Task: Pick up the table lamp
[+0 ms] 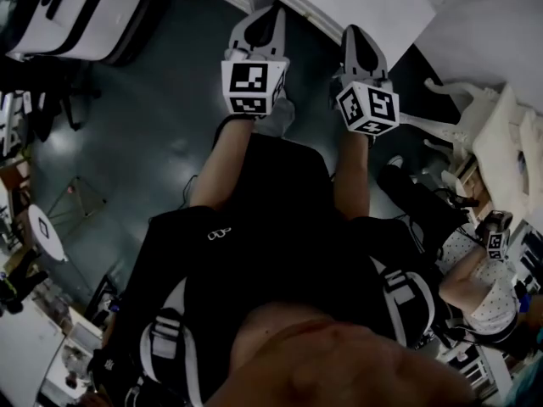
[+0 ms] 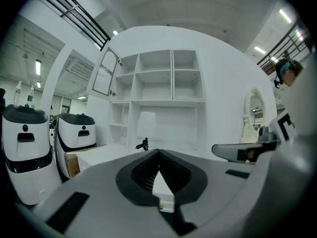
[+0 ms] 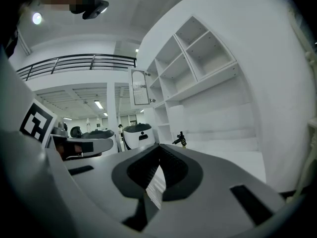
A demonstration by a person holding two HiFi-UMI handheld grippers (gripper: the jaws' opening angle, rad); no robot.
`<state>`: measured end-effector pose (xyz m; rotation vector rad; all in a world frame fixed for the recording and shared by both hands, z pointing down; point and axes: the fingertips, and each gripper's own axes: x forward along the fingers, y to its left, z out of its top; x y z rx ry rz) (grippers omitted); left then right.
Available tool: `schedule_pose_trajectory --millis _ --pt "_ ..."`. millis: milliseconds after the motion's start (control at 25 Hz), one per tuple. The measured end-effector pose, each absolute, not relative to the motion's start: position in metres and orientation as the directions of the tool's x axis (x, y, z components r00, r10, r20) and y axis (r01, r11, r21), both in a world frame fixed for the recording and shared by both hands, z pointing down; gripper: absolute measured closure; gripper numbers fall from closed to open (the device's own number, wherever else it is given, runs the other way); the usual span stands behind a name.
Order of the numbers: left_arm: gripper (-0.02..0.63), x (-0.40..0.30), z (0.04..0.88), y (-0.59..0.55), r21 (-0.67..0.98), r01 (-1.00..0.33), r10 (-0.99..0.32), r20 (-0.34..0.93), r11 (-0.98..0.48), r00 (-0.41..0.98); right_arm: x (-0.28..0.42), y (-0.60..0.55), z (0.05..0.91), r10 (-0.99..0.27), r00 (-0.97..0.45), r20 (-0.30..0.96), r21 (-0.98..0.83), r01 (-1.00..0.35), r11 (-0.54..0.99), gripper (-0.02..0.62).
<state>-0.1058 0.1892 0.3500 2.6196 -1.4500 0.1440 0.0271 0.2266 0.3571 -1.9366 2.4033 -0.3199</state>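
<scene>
**A:** Left gripper, jaw status?

**B:** Pressed together. In the left gripper view the 2 tips meet at a point, with nothing pinched between them.

**A:** Right gripper?

**B:** Same reading in its own view. It is closed tip to tip and empty.

**A:** Position of the pair?

**B:** In the head view they are held out side by side ahead of the person, apart from each other, over a dark floor. The left one's marker cube faces up toward the camera. Both point toward the white furniture.

**A:** Table lamp?

**B:** The table lamp stands upright on the white desk. It sits against the back panel, under the shelving unit. The shade is white on a white wall, so contrast is low, and I cannot make out the base. The lamp is straight ahead of the left gripper's tips and well apart from them. Neither gripper touches it.

**A:** Anything next to it?

**B:** 1 small black object sits on the desk just below the shade. I cannot tell what it is. It also shows in the right gripper view.

**A:** Surroundings?

**B:** 2 white machines with black tops stand left of the desk. An ornate white mirror stands to the right. 1 cabinet door hangs open at the unit's upper left.
</scene>
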Motion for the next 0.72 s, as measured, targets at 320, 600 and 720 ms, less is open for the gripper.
schedule_pose_trajectory --millis 320,600,720 --pt "0.597 -0.08 0.365 0.105 0.074 -0.846 -0.829 0.175 -0.527 0.532 0.031 0.141 0.36 -0.952 -0.293 0.09 -0.154 -0.949 0.277 0.577" --pt "0.597 -0.052 0.37 0.071 0.089 -0.828 -0.809 0.176 -0.554 0.56 0.045 0.106 0.365 -0.948 -0.31 0.075 -0.153 -0.943 0.296 0.575" --pt "0.597 -0.046 0.374 0.065 0.088 -0.823 -0.803 0.186 -0.561 0.567 0.05 0.099 0.369 -0.947 -0.315 0.067 -0.164 -0.939 0.301 0.568"
